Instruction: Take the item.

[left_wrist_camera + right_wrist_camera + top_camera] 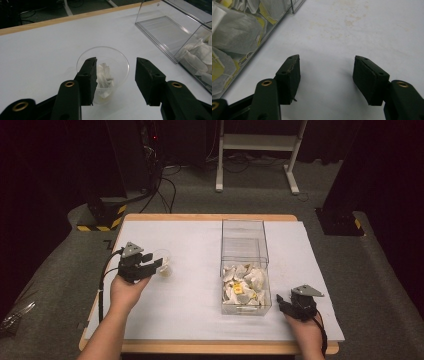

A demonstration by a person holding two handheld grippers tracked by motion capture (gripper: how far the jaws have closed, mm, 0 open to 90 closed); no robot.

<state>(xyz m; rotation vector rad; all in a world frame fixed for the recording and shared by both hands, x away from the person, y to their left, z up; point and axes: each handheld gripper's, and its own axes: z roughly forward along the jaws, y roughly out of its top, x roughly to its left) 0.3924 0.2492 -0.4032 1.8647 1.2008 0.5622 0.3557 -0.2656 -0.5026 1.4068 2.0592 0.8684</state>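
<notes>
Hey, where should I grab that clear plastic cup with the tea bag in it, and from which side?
Take the clear plastic cup by its side wall just under the rim, coming in level from the left hand-held gripper's side, one jaw on each flank. It stands upright, round and thin-walled, so squeeze lightly; the tea bag sits loose inside.

I hold the left gripper (150,265) out over the left half of the table, forearm reaching in from the bottom edge, jaws parted with a clear gap between the pads. My right gripper (285,304) sits low near the table's front right, wrist bent inward, its jaws also standing apart with nothing between them.
</notes>
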